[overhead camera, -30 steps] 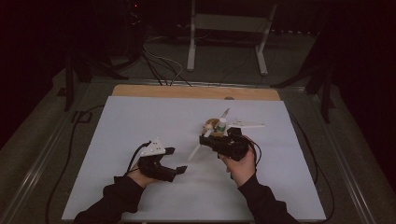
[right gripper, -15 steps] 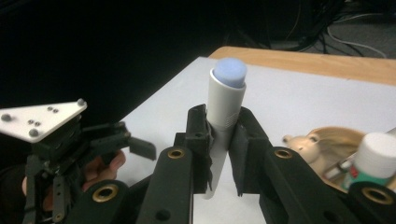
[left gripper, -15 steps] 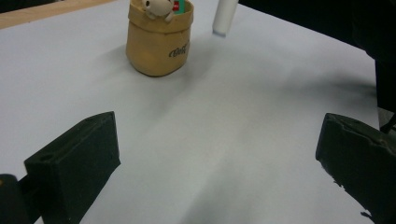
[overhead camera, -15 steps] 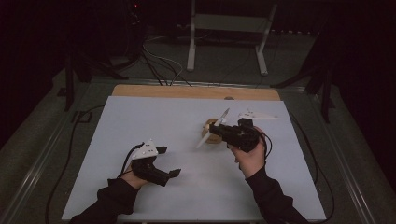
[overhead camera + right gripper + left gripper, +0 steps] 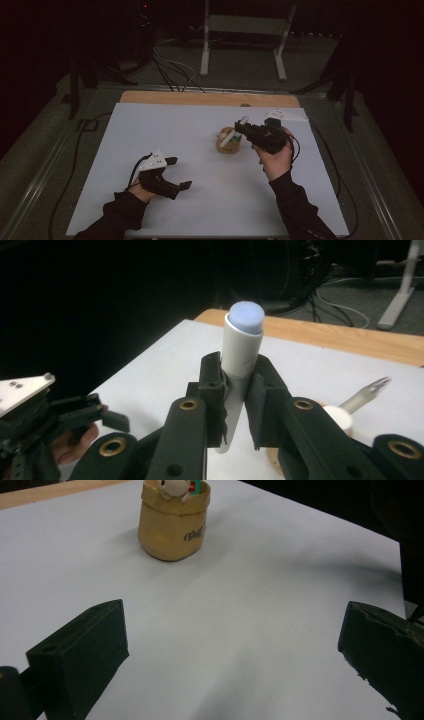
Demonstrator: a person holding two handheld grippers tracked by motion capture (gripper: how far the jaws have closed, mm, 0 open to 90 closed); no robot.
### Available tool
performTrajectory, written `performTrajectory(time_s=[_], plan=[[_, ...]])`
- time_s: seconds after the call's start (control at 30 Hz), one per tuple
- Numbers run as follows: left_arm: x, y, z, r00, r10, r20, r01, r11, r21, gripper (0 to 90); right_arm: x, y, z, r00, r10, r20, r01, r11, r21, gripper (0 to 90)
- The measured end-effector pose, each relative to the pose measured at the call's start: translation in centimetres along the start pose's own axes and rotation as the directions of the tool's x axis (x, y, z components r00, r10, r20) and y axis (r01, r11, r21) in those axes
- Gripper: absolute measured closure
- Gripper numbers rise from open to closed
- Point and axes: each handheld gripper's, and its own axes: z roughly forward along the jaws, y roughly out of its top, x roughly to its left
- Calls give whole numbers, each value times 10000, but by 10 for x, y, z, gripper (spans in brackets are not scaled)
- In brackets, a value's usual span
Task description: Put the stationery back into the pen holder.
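While the right gripper (image 5: 246, 128) was low over the table (image 5: 200, 125) a second ago, it is now raised toward the far right edge, its jaws clamped on a white pen (image 5: 239, 360) lifted above the tan pouch (image 5: 228, 144); extraction looks nearly done. The left gripper (image 5: 181, 172), jaws wide apart and empty, is rested near the front left edge. Script on the pouch cannot be read clearly.

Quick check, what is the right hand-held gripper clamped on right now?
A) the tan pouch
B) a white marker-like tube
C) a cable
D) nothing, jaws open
B: in the right gripper view the right hand-held gripper has its jaws pressed on a white tube.
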Motion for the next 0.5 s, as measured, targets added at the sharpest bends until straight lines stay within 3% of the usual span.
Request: performTrajectory(time_s=[0.17,0.5], plan=[[0,-1,-1,10000,81,53,-80,9999,-141,2,-7,6,-1,9985,-393,377,397,9992,-103,788],[1,-3,-5,10000,36,54,-35,9997,-253,2,-16,12,1,9936,-633,939,664,9973,-310,788]])
